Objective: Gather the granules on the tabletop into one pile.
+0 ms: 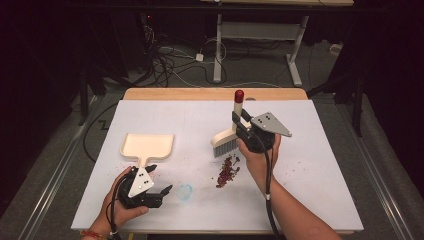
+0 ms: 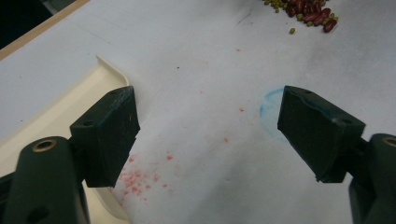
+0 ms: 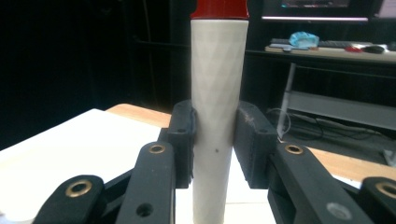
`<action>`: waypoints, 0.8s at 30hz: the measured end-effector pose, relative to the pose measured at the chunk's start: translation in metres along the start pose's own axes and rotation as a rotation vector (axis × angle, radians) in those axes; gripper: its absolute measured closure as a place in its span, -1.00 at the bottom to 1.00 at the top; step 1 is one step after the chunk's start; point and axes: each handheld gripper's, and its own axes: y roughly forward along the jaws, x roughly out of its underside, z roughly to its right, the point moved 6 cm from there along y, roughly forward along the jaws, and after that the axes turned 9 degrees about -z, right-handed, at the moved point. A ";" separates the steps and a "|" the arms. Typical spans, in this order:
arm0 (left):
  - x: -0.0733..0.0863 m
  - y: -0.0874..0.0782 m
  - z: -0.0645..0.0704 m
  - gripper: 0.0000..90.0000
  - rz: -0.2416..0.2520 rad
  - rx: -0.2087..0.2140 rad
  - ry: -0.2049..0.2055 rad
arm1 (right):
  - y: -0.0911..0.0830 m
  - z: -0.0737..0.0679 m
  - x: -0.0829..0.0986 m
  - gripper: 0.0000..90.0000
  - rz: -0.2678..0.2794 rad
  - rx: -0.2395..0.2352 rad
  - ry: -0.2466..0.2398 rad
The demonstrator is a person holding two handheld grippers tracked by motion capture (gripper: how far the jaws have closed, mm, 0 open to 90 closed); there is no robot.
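Observation:
A cream hand brush (image 1: 226, 139) with grey bristles and a red-capped handle (image 3: 216, 93) stands upright at the table's middle. My right gripper (image 1: 241, 121) is shut on that handle, both pads pressed against it. Just below the bristles lies a small pile of dark red beans (image 1: 227, 171), also seen with a few green ones at the top of the left gripper view (image 2: 306, 11). A cream dustpan (image 1: 146, 147) lies flat at the left, its rim (image 2: 60, 100) beside my left jaw. My left gripper (image 1: 159, 178) is open and empty, hovering just below the dustpan's handle.
A blue scribbled ring (image 1: 185, 192) and faint red smudges (image 2: 140, 179) mark the white tabletop (image 1: 310, 165). A wooden edge (image 1: 215, 93) runs along the far side. Cables and desk legs (image 1: 217, 50) sit on the floor beyond.

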 end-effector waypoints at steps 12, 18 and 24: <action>0.001 -0.001 -0.001 -0.56 0.004 0.005 0.005 | 0.011 -0.006 0.017 0.56 -0.022 0.019 -0.018; 0.000 0.000 0.000 -0.56 0.004 0.006 0.000 | -0.007 -0.013 0.021 0.56 -0.043 -0.025 -0.021; -0.002 0.002 0.002 -0.56 0.001 0.009 0.003 | -0.023 -0.022 0.024 0.56 -0.063 -0.060 -0.018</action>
